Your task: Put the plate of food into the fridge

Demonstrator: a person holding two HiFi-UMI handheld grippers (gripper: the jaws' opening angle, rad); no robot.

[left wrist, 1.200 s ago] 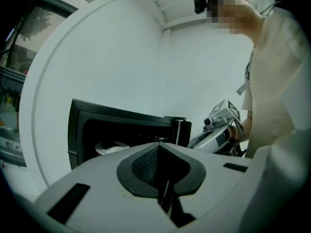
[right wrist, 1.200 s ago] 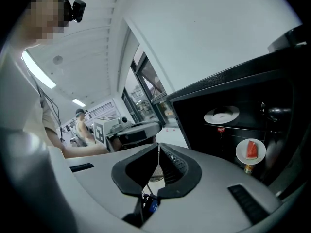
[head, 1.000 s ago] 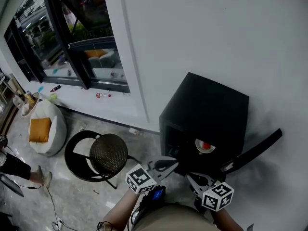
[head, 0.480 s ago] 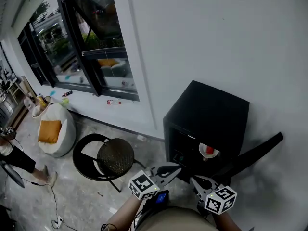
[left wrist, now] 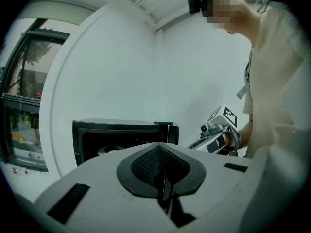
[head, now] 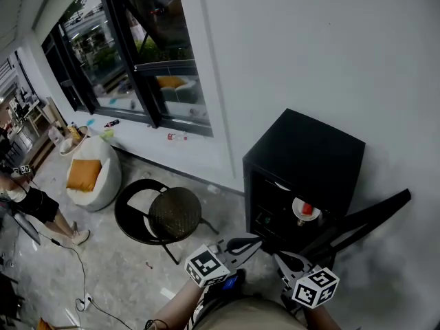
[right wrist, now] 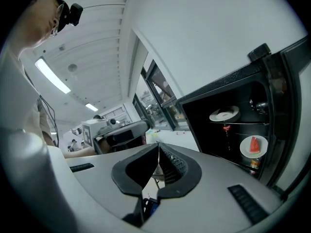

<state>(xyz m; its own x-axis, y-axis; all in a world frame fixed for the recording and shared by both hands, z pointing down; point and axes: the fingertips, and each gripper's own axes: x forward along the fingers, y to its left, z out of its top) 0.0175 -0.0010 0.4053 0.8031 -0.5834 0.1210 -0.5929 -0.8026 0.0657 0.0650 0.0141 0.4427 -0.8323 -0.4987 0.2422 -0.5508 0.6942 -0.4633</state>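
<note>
The black fridge (head: 309, 150) stands on the floor against the white wall, with its door (head: 371, 215) swung wide to your right. The plate of food (right wrist: 244, 149) already sits inside on the lower shelf. A second, paler plate (right wrist: 224, 114) rests on the shelf above it. The lower plate looks like a small, stiff, glazed dish, so expect it to be light but slick and breakable. If you have to shift it, take it by the near rim with one jaw above and one under the lip. Keep it level and don't pinch hard. The red wedge (right wrist: 253, 143) on it, watermelon as far as I can tell at this size, lies loose and probably wet, so it would likely slide if the plate tips. Your left tool (left wrist: 159, 152) is closed with nothing between its jaws, and your right tool (right wrist: 157, 149) is likewise closed and empty. Both are short of the fridge opening, touching nothing.
</note>
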